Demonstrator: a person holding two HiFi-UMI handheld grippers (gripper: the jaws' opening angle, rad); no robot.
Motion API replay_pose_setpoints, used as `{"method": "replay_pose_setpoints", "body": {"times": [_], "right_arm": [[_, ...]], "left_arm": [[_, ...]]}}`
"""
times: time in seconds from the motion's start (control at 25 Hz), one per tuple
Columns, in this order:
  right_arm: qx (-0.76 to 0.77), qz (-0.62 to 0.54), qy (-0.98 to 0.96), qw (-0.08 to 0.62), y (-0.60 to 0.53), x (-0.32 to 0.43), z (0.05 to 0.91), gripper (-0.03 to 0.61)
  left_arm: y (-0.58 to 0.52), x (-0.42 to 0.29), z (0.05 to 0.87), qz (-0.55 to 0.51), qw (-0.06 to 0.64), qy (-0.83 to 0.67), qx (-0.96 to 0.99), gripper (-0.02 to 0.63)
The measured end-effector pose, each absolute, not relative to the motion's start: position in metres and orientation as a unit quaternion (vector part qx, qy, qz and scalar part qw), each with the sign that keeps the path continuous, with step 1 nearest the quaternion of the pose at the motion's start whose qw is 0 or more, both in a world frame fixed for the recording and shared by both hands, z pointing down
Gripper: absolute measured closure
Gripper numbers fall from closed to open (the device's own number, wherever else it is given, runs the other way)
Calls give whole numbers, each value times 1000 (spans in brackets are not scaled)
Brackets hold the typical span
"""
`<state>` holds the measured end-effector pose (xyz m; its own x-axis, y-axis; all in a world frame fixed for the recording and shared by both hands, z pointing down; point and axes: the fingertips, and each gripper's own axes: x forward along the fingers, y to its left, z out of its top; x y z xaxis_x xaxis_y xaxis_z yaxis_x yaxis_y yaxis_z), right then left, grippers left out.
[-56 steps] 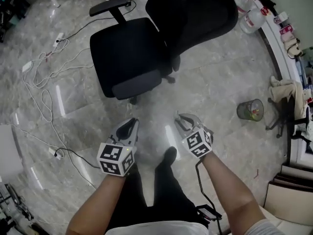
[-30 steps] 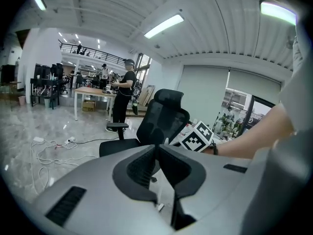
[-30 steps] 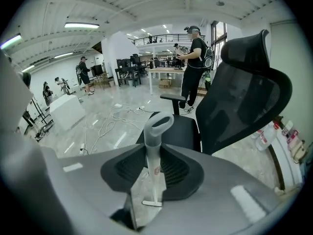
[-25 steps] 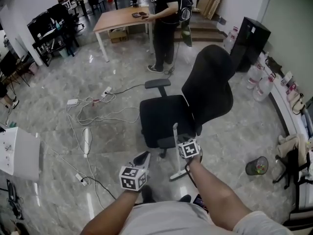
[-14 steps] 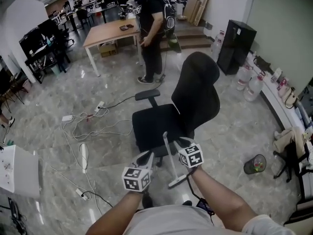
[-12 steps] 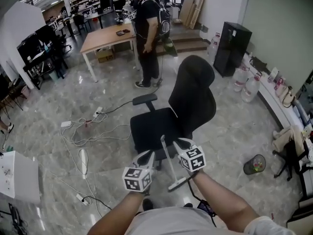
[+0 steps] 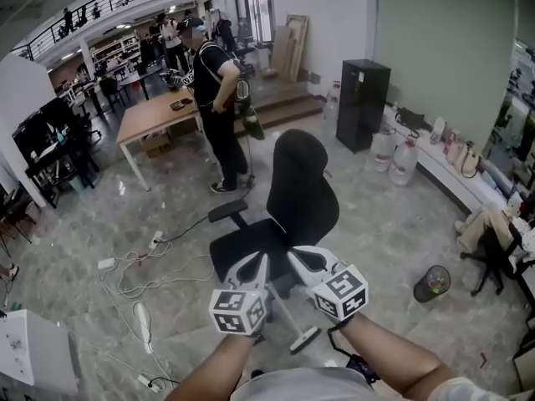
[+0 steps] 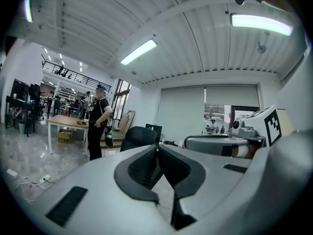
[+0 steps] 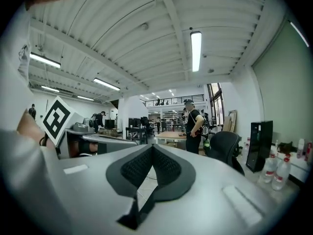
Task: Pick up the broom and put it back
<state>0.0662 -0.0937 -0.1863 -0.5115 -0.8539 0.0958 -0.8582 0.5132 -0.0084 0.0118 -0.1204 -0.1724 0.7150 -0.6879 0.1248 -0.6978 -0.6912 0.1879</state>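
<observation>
Head view shows marble floor (image 7: 393, 224), loose cables (image 7: 138, 270), broom (image 7: 294, 331) near chair (image 7: 288, 215).

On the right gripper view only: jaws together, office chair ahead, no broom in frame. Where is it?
Observer: Head view shows the broom below the gap between the left hand-held gripper and the right hand-held gripper, its head down in front of the office chair.
Operator: Left one got it?
Observer: In the left gripper view those jaws meet at the tips, and no handle shows between them.
Operator: Anything on the floor to my right?
Observer: A round mesh bin stands well off to the right of the chair.
</observation>
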Motion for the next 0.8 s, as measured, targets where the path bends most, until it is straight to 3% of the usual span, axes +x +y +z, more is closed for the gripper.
{"method": "replay_pose_setpoints", "body": {"times": [0.8], "right_arm": [[475, 35, -879, 30, -86, 55, -194, 578]], "left_arm": [[-103, 30, -191, 16, 84, -368, 926, 595]]}}
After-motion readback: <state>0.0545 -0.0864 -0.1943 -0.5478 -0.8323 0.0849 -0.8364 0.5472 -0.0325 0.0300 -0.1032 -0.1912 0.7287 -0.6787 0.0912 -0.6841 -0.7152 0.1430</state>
